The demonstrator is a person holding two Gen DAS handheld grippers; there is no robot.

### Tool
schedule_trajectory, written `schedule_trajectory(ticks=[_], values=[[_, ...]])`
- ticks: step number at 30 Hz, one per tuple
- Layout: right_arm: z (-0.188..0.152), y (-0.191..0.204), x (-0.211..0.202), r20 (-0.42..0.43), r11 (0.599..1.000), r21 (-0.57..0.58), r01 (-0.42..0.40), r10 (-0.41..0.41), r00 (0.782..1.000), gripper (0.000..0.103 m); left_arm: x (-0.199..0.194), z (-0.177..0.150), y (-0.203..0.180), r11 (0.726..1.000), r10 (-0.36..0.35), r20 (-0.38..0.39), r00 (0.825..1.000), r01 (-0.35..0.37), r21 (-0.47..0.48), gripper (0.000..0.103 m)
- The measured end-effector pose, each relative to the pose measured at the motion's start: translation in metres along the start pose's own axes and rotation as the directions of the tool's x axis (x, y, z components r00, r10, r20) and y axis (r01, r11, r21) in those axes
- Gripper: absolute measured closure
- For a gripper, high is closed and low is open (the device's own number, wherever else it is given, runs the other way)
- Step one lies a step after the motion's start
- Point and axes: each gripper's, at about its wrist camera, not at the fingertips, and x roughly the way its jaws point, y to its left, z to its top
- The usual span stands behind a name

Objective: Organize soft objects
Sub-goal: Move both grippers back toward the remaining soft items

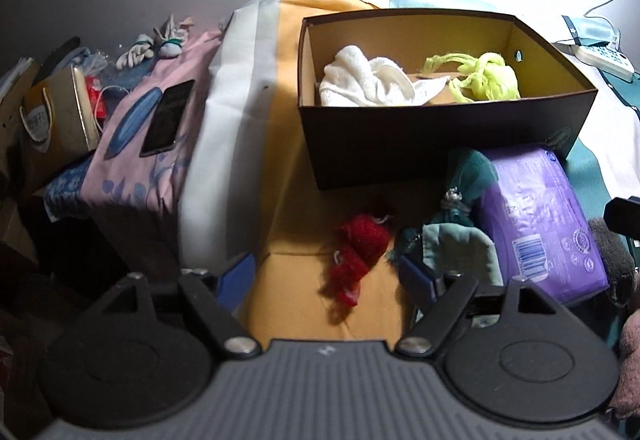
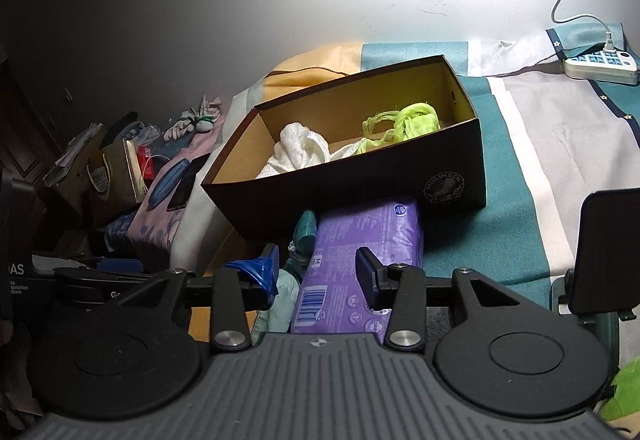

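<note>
Both tongs tilt downward over a cloth-covered bed. The left tongs [image 1: 328, 276] stand wide apart with nothing gripped; a red knitted bundle [image 1: 362, 252] lies on the yellow cloth [image 1: 288, 143] between the two blue pads, touching neither. The right tongs [image 2: 318, 270] are partly open and empty, hovering over one purple packet [image 2: 360, 252], with no pad pressing on it. A teal cloth bundle [image 1: 452, 224] lies just beside that packet at its 9 o'clock. At 12 o'clock from both tongs sits one open dark box [image 1: 440, 143] holding two soft things: a white towel [image 1: 372, 77] toward 9 o'clock and a lime-green rag [image 1: 486, 77] toward 3 o'clock. The packet's far end touches the box's near wall. At 3 o'clock of the box the striped bedcover [image 2: 560, 159] lies bare up to one power strip [image 2: 600, 65]; at 9 o'clock a phone [image 1: 168, 119] rests on a pink cloth.
</note>
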Motion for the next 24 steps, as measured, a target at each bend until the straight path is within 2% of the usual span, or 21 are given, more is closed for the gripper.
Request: schedule_trajectory(ticks=[6,8,16,24], values=[[-0.014,0.000,-0.003,-0.029,1.000,0.016,-0.001,0.001,1.000,0.070,-0.002,-0.010,-0.004,1.000,-0.005,-0.011,1.000,0.005,0.006,0.014],[-0.017,-0.001,-0.005,-0.035,1.000,0.025,-0.003,0.003,0.999,0.069,-0.003,-0.012,-0.005,1.000,-0.011,-0.009,1.000,0.011,0.008,0.000],[-0.028,-0.004,-0.007,-0.060,0.999,0.034,0.006,-0.004,0.998,0.064,-0.005,-0.025,-0.009,0.999,-0.041,0.004,0.999,0.041,0.035,0.000],[-0.032,-0.011,-0.009,-0.068,0.999,0.023,0.030,-0.028,0.997,0.062,0.000,-0.049,-0.013,0.986,-0.136,0.011,0.991,0.134,0.099,0.000]])
